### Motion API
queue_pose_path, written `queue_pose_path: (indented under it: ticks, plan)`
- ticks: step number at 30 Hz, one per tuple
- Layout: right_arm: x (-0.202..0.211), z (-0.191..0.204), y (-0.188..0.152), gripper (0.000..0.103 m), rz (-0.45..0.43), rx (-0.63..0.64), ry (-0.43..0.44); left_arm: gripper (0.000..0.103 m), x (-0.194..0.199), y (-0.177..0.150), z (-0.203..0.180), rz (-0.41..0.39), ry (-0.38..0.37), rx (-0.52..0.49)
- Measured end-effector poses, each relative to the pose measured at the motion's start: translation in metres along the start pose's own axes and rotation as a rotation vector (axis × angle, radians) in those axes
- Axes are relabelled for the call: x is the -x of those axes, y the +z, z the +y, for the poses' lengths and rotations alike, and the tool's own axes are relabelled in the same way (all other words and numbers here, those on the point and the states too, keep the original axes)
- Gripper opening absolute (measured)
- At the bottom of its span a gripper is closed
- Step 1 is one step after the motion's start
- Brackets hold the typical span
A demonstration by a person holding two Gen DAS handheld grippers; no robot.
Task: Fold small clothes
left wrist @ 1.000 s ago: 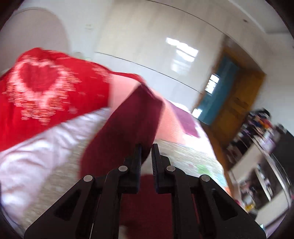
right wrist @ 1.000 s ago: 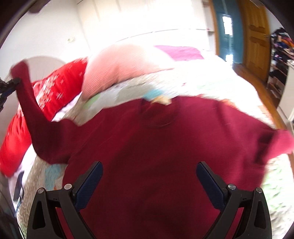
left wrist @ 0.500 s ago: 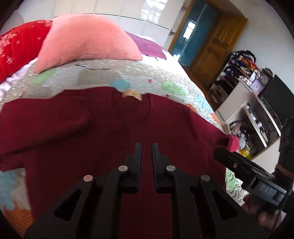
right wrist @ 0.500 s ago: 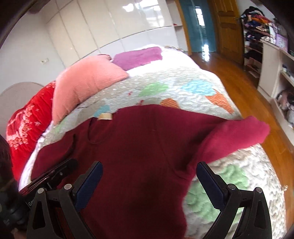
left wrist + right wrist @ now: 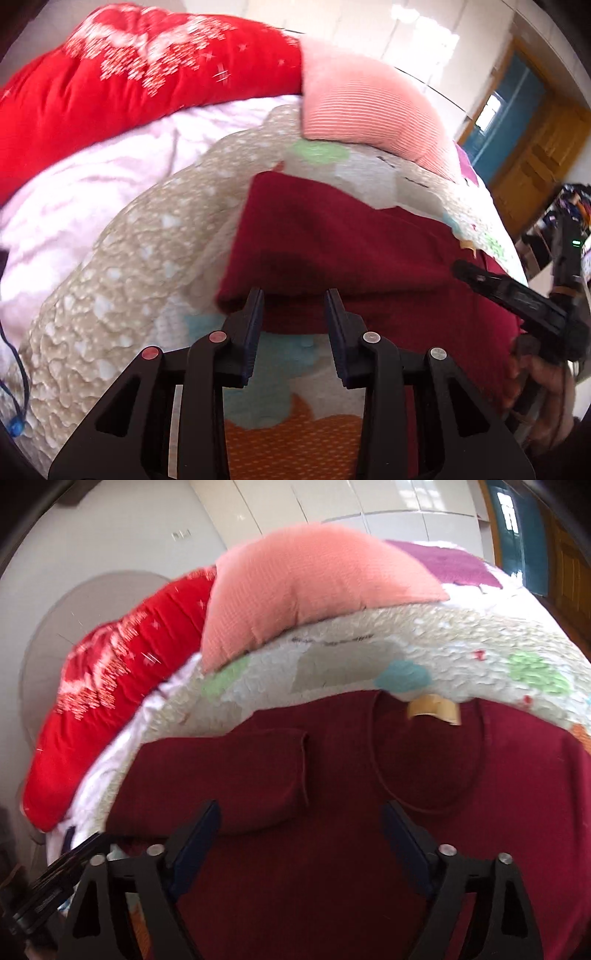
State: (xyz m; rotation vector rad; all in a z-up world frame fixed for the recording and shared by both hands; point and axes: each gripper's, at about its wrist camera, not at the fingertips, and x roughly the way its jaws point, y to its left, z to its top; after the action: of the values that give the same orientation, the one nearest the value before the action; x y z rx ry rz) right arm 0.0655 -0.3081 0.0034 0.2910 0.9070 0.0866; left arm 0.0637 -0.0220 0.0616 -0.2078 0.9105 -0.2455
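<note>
left gripper (image 5: 293,308) released, jaws just opening, folded sleeve (image 5: 295,258) edge dead ahead; right gripper (image 5: 301,825) part-open, closing, empty, over sweater (image 5: 369,849).

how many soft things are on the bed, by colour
dark red shirt: 1
bright red cushion with white pattern: 1
pink ribbed pillow: 1
purple pillow: 1
patterned quilt: 1
total: 5

Bright daylight glares off the far glossy wardrobe doors (image 5: 417,33), motion blur softens the red pillow (image 5: 110,701), and fisheye bending darkens every corner.
</note>
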Motion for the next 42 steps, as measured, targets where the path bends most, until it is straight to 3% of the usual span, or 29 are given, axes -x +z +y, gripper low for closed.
queue_pose_path:
  ticks: [1, 3, 4, 8, 10, 12, 15, 18, 20, 24, 26, 28, 30, 32, 36, 40, 42]
  plan:
    - [-0.013, 0.004, 0.002, 0.054, 0.023, 0.004, -0.013, 0.033, -0.001, -0.003, 0.001, -0.003, 0.002, 0.002]
    - [-0.034, 0.01, 0.003, 0.037, 0.047, 0.026, -0.042, 0.033, 0.003, -0.006, 0.003, -0.009, 0.015, -0.002]
    - [-0.033, 0.014, 0.001, 0.015, 0.017, 0.045, -0.061, 0.033, 0.005, -0.007, 0.006, -0.011, 0.017, -0.005]
    - [0.02, 0.008, 0.004, 0.009, -0.081, 0.026, 0.04, 0.033, 0.015, 0.004, 0.008, -0.054, 0.025, 0.002]
    - [0.059, 0.001, 0.003, 0.009, -0.162, 0.039, 0.05, 0.033, 0.02, 0.009, 0.007, -0.079, 0.012, 0.006]
    - [0.1, -0.011, -0.001, 0.009, -0.235, 0.056, 0.004, 0.033, 0.023, 0.015, -0.002, -0.094, -0.005, 0.003]
    - [0.143, -0.051, -0.015, 0.009, -0.27, 0.027, -0.082, 0.033, 0.022, 0.014, -0.021, -0.095, -0.023, -0.032]
    - [0.151, -0.082, -0.034, 0.009, -0.25, 0.031, -0.257, 0.033, 0.014, 0.008, -0.042, -0.066, -0.036, -0.067]
    - [0.146, -0.106, -0.046, 0.009, -0.21, -0.006, -0.319, 0.033, 0.009, 0.002, -0.056, -0.048, -0.046, -0.091]
    - [0.125, -0.136, -0.057, 0.009, -0.119, -0.054, -0.349, 0.033, -0.002, -0.007, -0.078, -0.015, -0.033, -0.161]
    - [0.124, -0.142, -0.06, 0.014, -0.111, -0.101, -0.349, 0.033, -0.008, -0.01, -0.084, 0.005, -0.027, -0.187]
    - [0.134, -0.143, -0.06, 0.046, -0.139, -0.122, -0.379, 0.033, -0.013, -0.013, -0.086, 0.007, -0.018, -0.207]
    - [0.152, -0.133, -0.057, 0.05, -0.215, -0.123, -0.36, 0.033, -0.02, -0.015, -0.087, 0.02, 0.013, -0.231]
    - [0.159, -0.11, -0.047, 0.05, -0.25, -0.074, -0.275, 0.033, -0.028, -0.018, -0.083, 0.035, 0.034, -0.226]
    - [0.138, -0.049, -0.021, 0.05, -0.209, 0.071, -0.081, 0.033, -0.046, -0.021, -0.065, 0.072, 0.084, -0.175]
    - [0.082, 0.013, -0.002, 0.05, -0.144, 0.255, -0.049, 0.034, -0.051, -0.022, -0.047, 0.08, 0.045, -0.102]
    - [0.048, 0.036, 0.0, 0.05, -0.094, 0.289, -0.024, 0.034, -0.049, -0.022, -0.041, 0.081, 0.02, -0.078]
